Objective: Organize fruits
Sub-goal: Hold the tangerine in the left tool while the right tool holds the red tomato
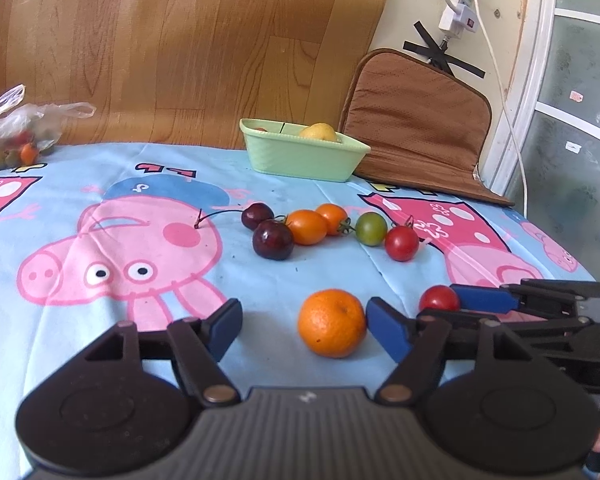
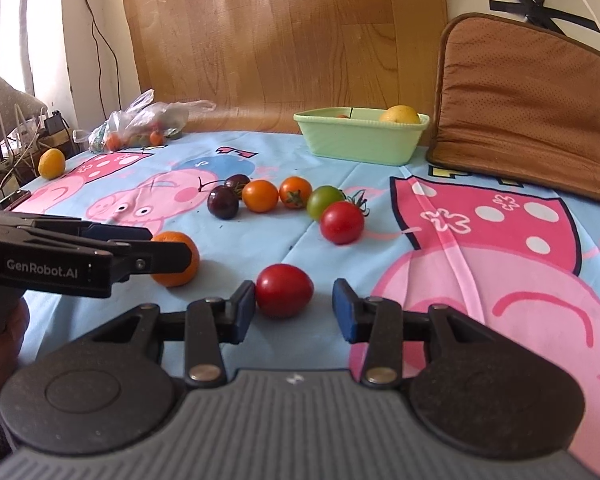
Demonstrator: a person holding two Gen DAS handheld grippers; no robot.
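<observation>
An orange [image 1: 332, 322] lies on the cartoon-print tablecloth [image 1: 260, 280] between the fingers of my left gripper [image 1: 304, 328]. The gripper is open: the orange sits right by the right pad [image 1: 384, 330], with a wide gap to the left one. To its right, a red tomato [image 2: 284, 295] lies between the pads of my right gripper [image 2: 294, 312], also open. The left pad [image 2: 244, 312] is at the tomato's side; the right pad stands clear. In the right wrist view, the left gripper [image 2: 166, 245] straddles the orange [image 2: 176, 270].
Farther back lie two dark cherries [image 1: 273, 239], two orange tomatoes [image 1: 307, 227], a green one [image 1: 371, 229] and a red one [image 1: 401, 243]. A green basket [image 1: 300, 160] holds a yellow fruit [image 1: 319, 132]. Also present: brown cushion [image 1: 420, 128], plastic bag of fruit [image 1: 20, 136], lone yellow fruit [image 2: 52, 164].
</observation>
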